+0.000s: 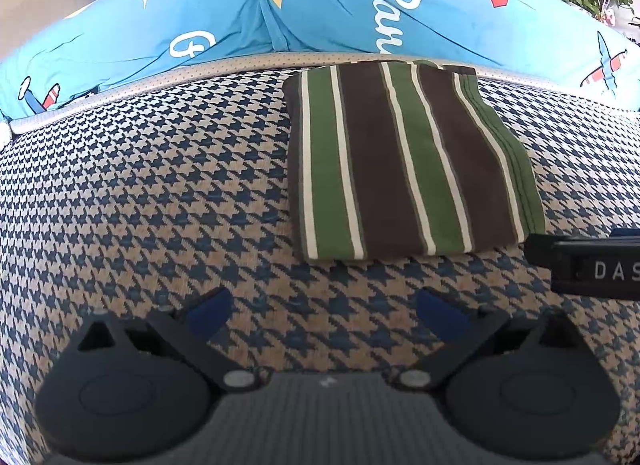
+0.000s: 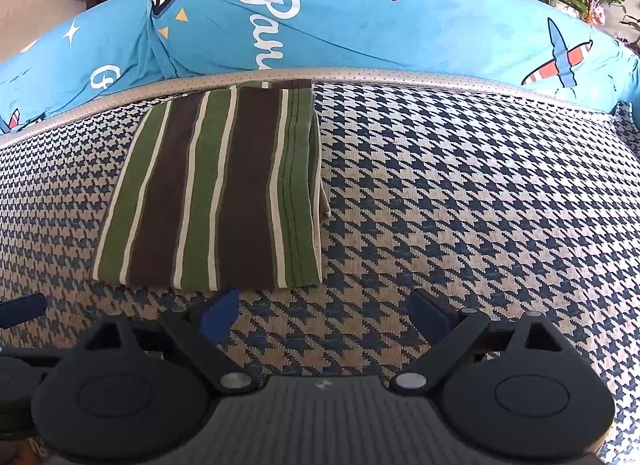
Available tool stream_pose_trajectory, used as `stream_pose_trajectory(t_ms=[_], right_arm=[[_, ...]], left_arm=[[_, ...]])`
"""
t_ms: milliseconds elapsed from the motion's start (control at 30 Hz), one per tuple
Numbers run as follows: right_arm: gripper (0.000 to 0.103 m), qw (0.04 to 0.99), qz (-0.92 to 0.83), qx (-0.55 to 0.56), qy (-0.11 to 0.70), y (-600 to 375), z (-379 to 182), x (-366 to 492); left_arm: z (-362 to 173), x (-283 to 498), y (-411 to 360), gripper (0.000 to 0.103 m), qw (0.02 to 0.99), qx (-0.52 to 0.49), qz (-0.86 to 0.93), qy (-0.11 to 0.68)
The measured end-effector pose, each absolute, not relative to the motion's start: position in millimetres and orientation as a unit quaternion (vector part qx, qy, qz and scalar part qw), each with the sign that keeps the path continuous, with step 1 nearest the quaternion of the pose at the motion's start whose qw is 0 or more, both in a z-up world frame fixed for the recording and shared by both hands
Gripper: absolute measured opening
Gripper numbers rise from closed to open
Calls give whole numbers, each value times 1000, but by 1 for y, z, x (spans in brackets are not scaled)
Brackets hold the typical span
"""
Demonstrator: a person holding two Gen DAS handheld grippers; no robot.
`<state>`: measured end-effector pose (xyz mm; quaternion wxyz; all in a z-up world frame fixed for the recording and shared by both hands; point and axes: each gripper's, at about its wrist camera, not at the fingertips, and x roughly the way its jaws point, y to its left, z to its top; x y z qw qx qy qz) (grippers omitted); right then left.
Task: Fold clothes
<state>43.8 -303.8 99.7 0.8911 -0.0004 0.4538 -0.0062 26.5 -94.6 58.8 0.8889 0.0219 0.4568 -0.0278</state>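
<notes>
- Left gripper [image 1: 322, 311]: jaws wide apart, nothing between them; it hovers over bare cushion [image 1: 140, 193], short of the near edge of the garment and toward its left side.
- Striped garment [image 1: 404, 161]: green, brown and cream stripes, lying as a compact flat rectangle of several layers toward the cushion's back edge, its far end touching the pale piping [image 1: 160, 77]. The edges look square. A hemmed edge runs along its right side.
- Right gripper [image 2: 324, 311]: jaws wide, empty; its left finger [image 2: 220, 311] sits just beside the garment's near right corner, not on it as far as I can tell.
- Blue printed bedding [image 2: 360, 25] lies bunched behind the cushion's back edge.
- Judgement: the garment already lies folded. The scene fits either a finished fold with both grippers clear of it, or a pause before one more fold in half.
- A further fold would call for pinching both near corners together, since the layers may slip.
</notes>
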Motion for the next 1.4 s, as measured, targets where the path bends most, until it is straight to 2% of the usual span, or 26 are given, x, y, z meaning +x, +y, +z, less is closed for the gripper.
stream_pose_trajectory(t_ms=[1400], right_arm=[[92,891,10,-17,453,-306,96,51]], left_arm=[[20,17,-94,103,877,5,-24,480]])
